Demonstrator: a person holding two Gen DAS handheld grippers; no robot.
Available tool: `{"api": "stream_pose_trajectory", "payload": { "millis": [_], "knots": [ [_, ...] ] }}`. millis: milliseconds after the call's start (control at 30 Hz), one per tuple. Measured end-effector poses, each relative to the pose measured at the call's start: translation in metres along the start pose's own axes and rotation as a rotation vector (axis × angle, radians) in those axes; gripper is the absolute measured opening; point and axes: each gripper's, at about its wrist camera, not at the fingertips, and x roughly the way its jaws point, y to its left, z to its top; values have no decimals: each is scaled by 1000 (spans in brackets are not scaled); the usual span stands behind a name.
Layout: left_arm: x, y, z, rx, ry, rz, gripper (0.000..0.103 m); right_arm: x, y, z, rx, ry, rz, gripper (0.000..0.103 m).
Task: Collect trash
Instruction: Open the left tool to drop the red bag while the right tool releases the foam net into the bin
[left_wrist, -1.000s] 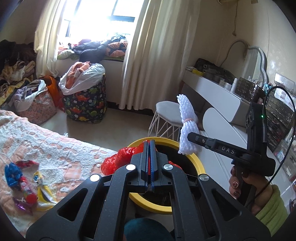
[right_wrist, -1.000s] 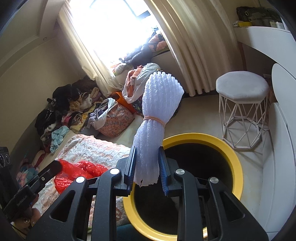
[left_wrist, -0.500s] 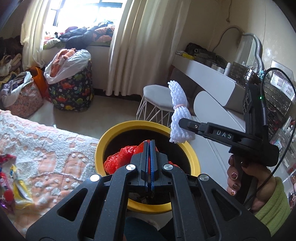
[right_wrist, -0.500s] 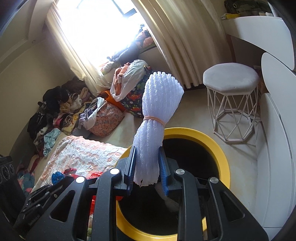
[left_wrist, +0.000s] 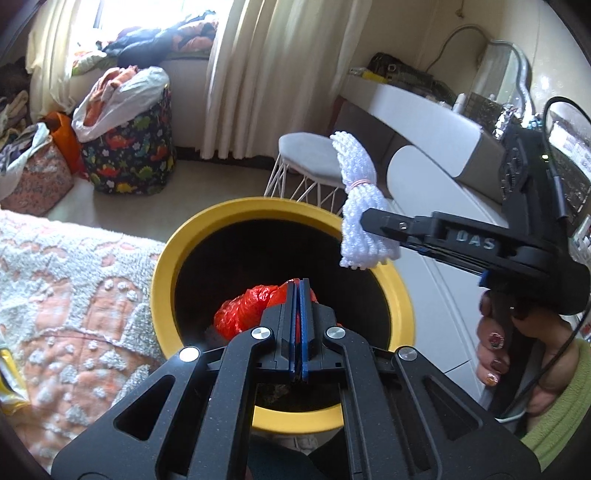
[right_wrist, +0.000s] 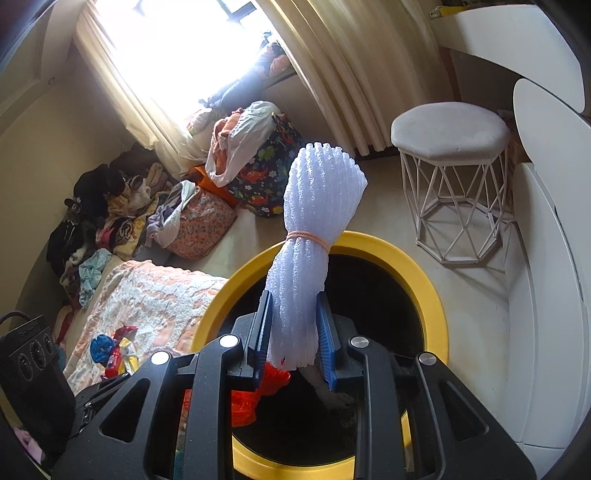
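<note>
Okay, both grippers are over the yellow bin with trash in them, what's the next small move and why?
Probably open the left gripper first: it is shut on the red plastic bag, which already hangs inside the mouth of the yellow bin, so it should drop in. The right gripper holds the white foam netting above the rim, next to release.
</note>
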Motion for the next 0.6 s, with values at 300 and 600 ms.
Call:
{"api": "stream_pose_trajectory", "payload": {
  "millis": [300,600],
  "knots": [
    [0,24,-5,-73,2,78,59,19,8,-9,-35,81,-64,42],
    [-30,42,-8,-106,-62,195,92,23,7,-11,2,72,-77,65]
  ]
}}
